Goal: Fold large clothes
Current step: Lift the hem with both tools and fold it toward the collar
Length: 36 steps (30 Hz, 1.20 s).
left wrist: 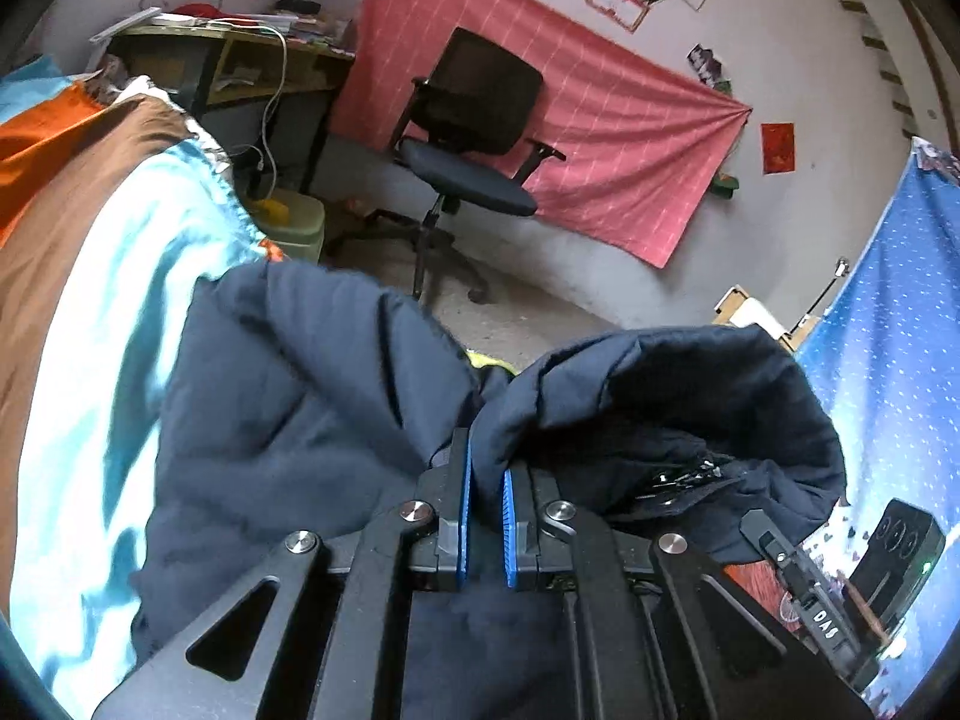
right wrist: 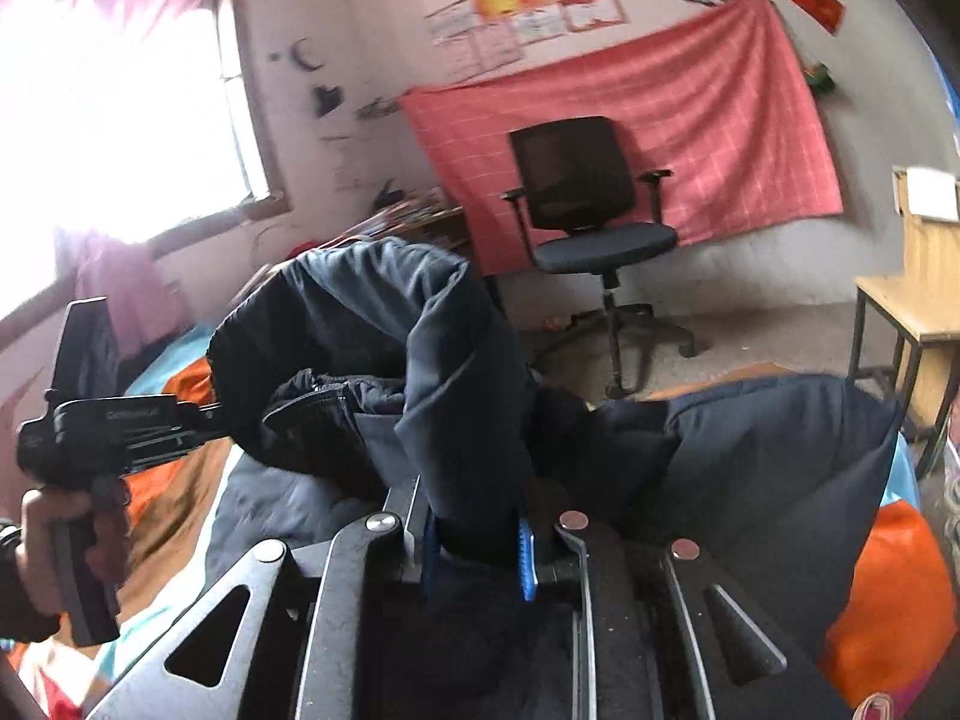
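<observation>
I see a bed [left wrist: 90, 312] under a cover of turquoise, brown and orange, cut off by the lens edge on both views. Across it lies the dark navy padded jacket [left wrist: 288, 420], bunched and lifted at its near edge, so most of its shape is hidden in its own folds; I cannot tell sleeve from hem. A zipper [left wrist: 684, 477] shows inside one raised fold. Behind stands a black office chair [right wrist: 591, 228] against a pink wall cloth [right wrist: 690, 138]; the window beside it is blown out white. My left hand-held gripper [left wrist: 485, 516] has its blue pads nearly together, pinching a fold of the jacket. My right hand-held gripper [right wrist: 477, 552] is clamped on a thicker roll of it, which hides one pad.
</observation>
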Motion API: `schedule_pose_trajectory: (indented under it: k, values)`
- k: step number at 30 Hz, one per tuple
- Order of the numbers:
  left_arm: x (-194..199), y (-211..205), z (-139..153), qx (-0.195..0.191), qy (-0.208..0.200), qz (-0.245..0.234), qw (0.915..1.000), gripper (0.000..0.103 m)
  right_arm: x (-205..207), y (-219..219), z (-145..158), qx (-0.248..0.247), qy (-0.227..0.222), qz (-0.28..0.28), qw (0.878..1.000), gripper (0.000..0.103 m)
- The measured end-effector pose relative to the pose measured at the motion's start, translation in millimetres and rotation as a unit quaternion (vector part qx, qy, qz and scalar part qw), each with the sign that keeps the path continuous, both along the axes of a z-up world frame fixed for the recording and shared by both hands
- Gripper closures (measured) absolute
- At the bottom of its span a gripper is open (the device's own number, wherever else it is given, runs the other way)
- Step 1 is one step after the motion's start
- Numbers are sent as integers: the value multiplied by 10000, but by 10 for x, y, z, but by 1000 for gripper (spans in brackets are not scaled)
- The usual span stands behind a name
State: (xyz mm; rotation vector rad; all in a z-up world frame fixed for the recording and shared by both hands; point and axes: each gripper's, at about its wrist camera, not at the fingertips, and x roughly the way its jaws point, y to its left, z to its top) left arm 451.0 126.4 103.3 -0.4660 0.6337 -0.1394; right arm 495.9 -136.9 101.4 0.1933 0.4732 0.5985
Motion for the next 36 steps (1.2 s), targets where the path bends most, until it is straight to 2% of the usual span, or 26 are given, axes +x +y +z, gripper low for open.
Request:
schedule_pose_trajectory:
  k: [6,11,13,20,23,25,28,30,33,36]
  values:
    - [-451,-40,-168,150,24,-209,9997,97,-449,75,-257,-118,201,154,9996,84]
    - [-522,-87,-403,395,133,-363,9985,97,-592,130,-568,-94,519,-19,9986,84]
    - [-529,-107,-459,548,97,-383,9977,98,-622,158,-581,-43,577,-102,9983,83]
    - [-539,-19,-645,522,-45,-445,9976,98,-850,49,-302,-153,630,-141,9978,74]
    - [-550,-8,-676,659,-115,-558,9962,98,-1021,-109,-155,-182,545,-148,9982,71]
    - [-569,-32,-694,750,-162,-631,9950,98,-1106,-223,19,-115,434,-183,9988,64]
    - [-620,-72,-735,917,-203,-714,9930,98,-1014,-234,200,42,395,-257,9989,48]
    - [-643,-127,-736,1041,-228,-774,9913,98,-811,-90,233,67,592,-211,9980,48]
    - [-649,-186,-741,1117,-250,-835,9899,98,-505,185,123,114,888,-61,9960,49]
    - [-628,-197,-740,1087,-254,-921,9895,98,-293,475,-75,-224,1168,-45,9929,51]
